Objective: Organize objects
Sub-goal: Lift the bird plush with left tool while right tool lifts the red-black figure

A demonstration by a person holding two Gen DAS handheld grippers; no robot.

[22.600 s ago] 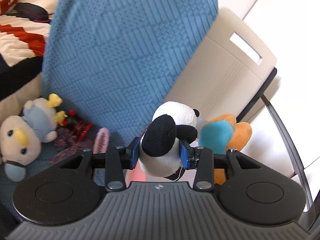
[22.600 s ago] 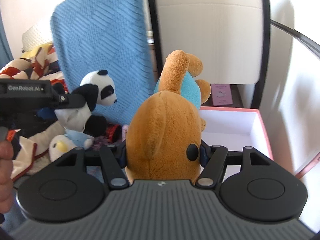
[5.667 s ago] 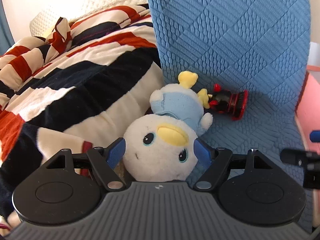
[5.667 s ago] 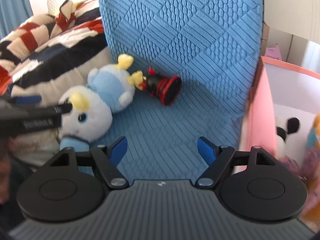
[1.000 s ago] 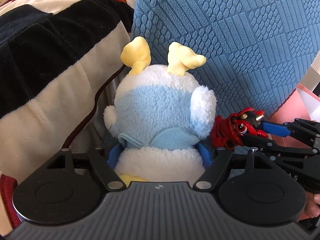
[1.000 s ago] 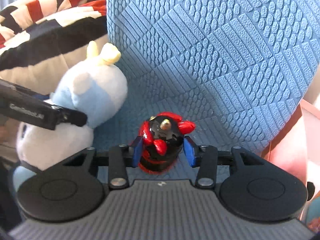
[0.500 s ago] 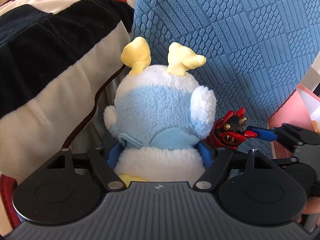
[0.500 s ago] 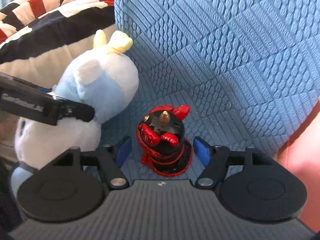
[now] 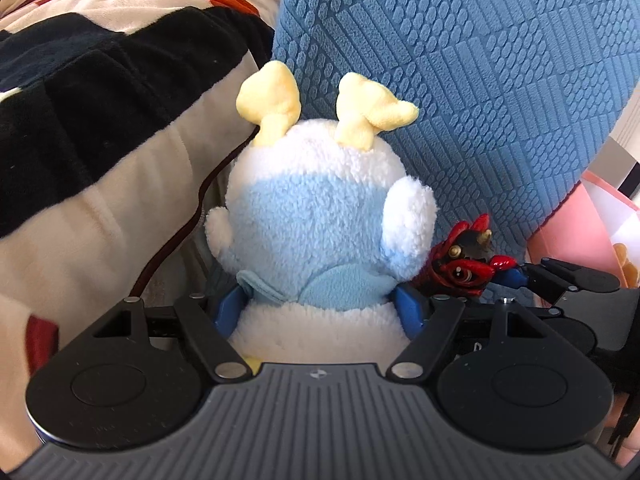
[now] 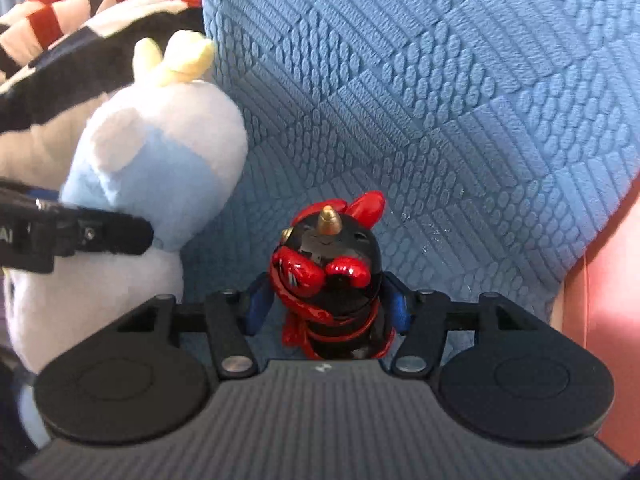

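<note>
The plush penguin [image 9: 320, 232] is hanging upside down, its long axis running up and away from the left gripper [image 9: 320, 312], yellow feet [image 9: 280, 100] pointing toward the blue textured cushion [image 9: 480, 60] and its head tucked low between the blue pads. It is looking fluffy: white belly end, pale blue band across the middle, small white wings at each side. The left gripper is squeezing it at the neck, jaws spread only as wide as the plush.

Just beside it, the red-and-black figurine [image 10: 332, 268] is standing upright, gold horn [image 10: 328, 218] pointing up, glossy black body wrapped in red. The right gripper [image 10: 328, 312] is closing narrowly on its sides. A striped blanket [image 9: 100, 80] is lying behind, and a pink box [image 9: 568, 224] is sitting to the right.
</note>
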